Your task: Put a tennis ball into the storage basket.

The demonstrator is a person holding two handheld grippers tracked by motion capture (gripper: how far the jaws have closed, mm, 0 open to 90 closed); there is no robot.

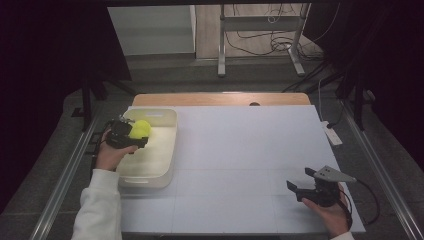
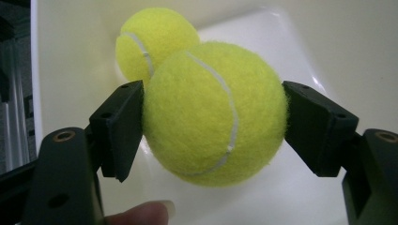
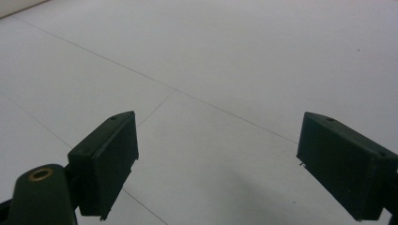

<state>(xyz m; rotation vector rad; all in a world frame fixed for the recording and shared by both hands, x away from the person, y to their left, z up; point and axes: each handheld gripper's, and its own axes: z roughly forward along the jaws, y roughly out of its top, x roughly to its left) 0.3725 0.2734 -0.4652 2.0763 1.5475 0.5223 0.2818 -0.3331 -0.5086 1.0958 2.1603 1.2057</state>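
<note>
My left gripper (image 2: pixel 213 117) is shut on a yellow tennis ball (image 2: pixel 213 112), both black pads pressed against its sides. I hold it over the far end of a cream plastic bin (image 1: pixel 165 131), where the gripper (image 1: pixel 134 135) and the ball (image 1: pixel 140 129) hang above the bin's inside. A second tennis ball (image 2: pixel 152 40) lies in the bin behind the held one. My right gripper (image 1: pixel 296 189) rests low over the white table near its front right corner, and its jaws (image 3: pixel 216 164) stand wide open above bare table.
The white tabletop (image 1: pixel 240 150) stretches between the bin and the right gripper. A wooden strip (image 1: pixel 220 98) edges the far side. A white power strip (image 1: pixel 332 134) lies off the right edge. Metal rails run along both sides of the table.
</note>
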